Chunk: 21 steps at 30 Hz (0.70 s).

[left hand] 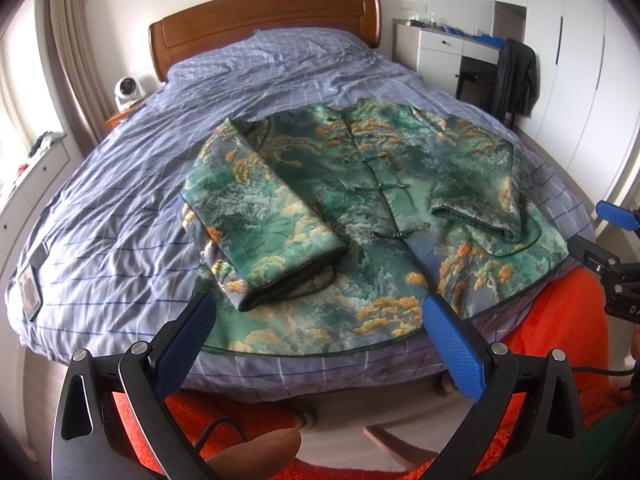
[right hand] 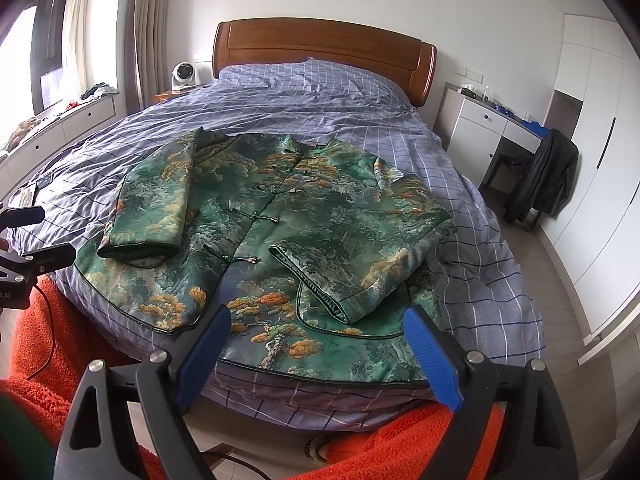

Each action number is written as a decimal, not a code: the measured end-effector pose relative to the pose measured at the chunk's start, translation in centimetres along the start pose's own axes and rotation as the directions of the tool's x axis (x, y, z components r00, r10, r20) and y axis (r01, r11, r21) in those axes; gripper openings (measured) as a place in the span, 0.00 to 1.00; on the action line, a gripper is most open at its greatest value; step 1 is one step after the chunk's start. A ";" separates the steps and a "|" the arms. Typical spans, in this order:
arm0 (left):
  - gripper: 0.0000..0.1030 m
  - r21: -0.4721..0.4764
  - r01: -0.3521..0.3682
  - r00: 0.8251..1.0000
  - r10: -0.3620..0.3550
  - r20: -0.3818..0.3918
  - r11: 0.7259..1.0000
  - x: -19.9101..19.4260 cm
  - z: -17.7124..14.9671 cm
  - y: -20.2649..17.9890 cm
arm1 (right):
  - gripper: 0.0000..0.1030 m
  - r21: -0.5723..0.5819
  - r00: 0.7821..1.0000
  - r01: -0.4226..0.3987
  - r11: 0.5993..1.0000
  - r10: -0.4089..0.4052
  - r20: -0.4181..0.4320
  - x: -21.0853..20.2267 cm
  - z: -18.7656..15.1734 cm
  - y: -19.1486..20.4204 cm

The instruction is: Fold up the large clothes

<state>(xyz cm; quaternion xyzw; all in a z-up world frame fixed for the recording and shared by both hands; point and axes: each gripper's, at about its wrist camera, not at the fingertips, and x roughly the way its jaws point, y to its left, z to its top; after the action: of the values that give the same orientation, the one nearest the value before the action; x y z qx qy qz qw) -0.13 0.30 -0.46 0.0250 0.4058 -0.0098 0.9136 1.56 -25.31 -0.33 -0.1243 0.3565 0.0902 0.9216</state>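
Bedroom with a wooden headboard (left hand: 264, 16), white cabinets along the right wall and a bed (left hand: 120, 208) covered in a blue checked sheet, creased across most of its surface. The jacket (left hand: 360, 208), green with orange tree print, lies front-up on the near half of the bed, collar toward the headboard, hem at the near edge, front closed with knot buttons. Both sleeves are already folded in over the body: the left sleeve (left hand: 264, 216) lies diagonally with its cuff near the hem, the right sleeve (right hand: 360, 264) crosses the lower front with its cuff open toward the camera. The left gripper (left hand: 316, 312) sits above the hem with its fingers spread wide and nothing between them; the right gripper (right hand: 316, 320) is likewise wide apart and empty, over the right half of the hem. Judged stage: sleeves done, hem-to-collar fold not yet made. Risks: the fabric looks padded and glossy, so a shallow pinch at the hem may slip free mid-lift; grabbing only the top layer would leave the back panel behind; uneven lift between the 2 grippers would skew the fold; the loose sleeves may slide off the body once the hem rises; a pad could also catch the sheet beneath.
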 end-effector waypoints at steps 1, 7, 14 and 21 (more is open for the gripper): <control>1.00 0.001 0.000 1.000 0.000 0.000 1.000 0.0 0.0 0.0 | 0.88 0.000 1.000 0.000 1.000 0.000 -0.001 0.0 0.0 0.0; 1.00 0.010 0.003 1.000 -0.003 -0.003 1.000 0.0 -0.2 0.0 | 0.88 -0.003 1.000 -0.001 1.000 0.001 -0.004 0.1 -0.1 0.2; 1.00 0.012 0.002 1.000 -0.002 -0.003 1.000 0.1 -0.3 -0.1 | 0.88 -0.005 1.000 -0.006 1.000 0.006 -0.007 0.3 -0.4 0.4; 1.00 0.010 0.002 1.000 -0.001 -0.004 1.000 0.1 -0.3 -0.1 | 0.88 -0.004 1.000 -0.007 1.000 0.007 -0.009 0.4 -0.4 0.4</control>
<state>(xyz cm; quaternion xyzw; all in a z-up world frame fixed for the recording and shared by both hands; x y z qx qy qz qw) -0.33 0.24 -0.71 0.0294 0.4073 -0.0126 0.9127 1.48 -25.00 -0.95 -0.1252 0.3611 0.0936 0.9193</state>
